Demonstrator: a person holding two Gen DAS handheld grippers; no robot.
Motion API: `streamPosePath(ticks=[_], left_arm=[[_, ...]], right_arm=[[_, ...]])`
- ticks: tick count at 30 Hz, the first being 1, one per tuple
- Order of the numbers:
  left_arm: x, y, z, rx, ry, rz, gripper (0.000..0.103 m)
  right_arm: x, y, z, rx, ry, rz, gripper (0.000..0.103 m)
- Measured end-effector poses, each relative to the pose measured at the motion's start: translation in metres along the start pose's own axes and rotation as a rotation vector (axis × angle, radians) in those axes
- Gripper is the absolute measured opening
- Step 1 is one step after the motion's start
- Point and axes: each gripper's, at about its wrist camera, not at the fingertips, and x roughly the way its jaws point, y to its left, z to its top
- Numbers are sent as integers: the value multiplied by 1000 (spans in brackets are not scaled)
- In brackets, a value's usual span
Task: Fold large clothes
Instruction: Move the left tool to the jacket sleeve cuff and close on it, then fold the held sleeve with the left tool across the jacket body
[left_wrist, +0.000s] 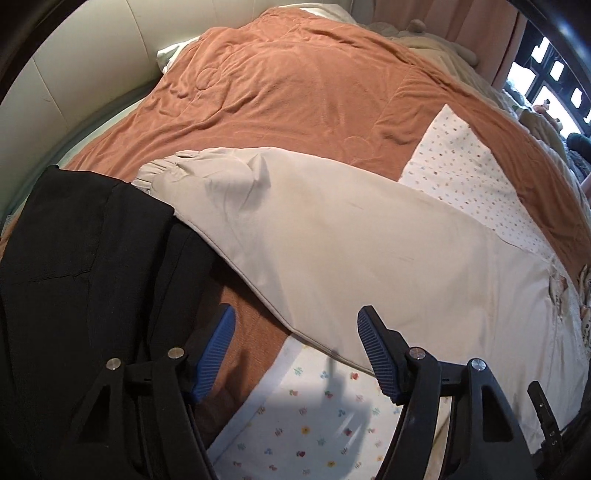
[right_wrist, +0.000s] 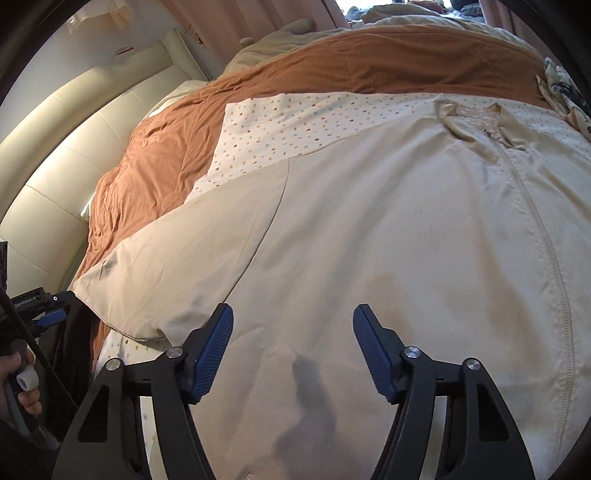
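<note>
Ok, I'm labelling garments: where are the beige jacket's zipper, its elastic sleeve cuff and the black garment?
zipper (right_wrist: 550, 236): right wrist view, mid-length of its teeth.
sleeve cuff (left_wrist: 157, 173): left wrist view, gathered elastic end.
black garment (left_wrist: 85, 258): left wrist view, flat middle.

The beige jacket (right_wrist: 369, 229) was smooth, faintly sheeny woven cloth; the orange blanket (left_wrist: 295, 92) soft, matt, quilted. The headboard (right_wrist: 74, 147) looked like glossy padded leather (or imitation). The gripper pads (left_wrist: 373, 354) were ribbed blue plastic or rubber.

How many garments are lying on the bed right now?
2: a beige zip-front jacket spread flat over the floral sheet, and a black garment beside its sleeve, at the bed's edge. Others may be hidden.
</note>
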Motion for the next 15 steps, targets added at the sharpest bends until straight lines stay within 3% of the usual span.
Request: streamPosePath(ticks=[4, 6, 8, 9, 11, 15], left_arm=[[32, 0, 9, 6, 45, 48, 67], [49, 1, 13, 1, 81, 108, 51], [62, 3, 17, -3, 101, 135, 41], [66, 4, 19, -6, 105, 145, 26], [69, 7, 23, -32, 102, 125, 9], [48, -1, 28, -19, 28, 89, 6]], right_arm=[[19, -6, 7, 15, 18, 52, 46], [28, -8, 9, 32, 32, 88, 43], [40, -9, 9, 60, 56, 136, 39], [46, -8, 8, 72, 73, 164, 37], [59, -4, 4, 85, 110, 225, 34], [82, 0, -3, 103, 182, 303, 33]])
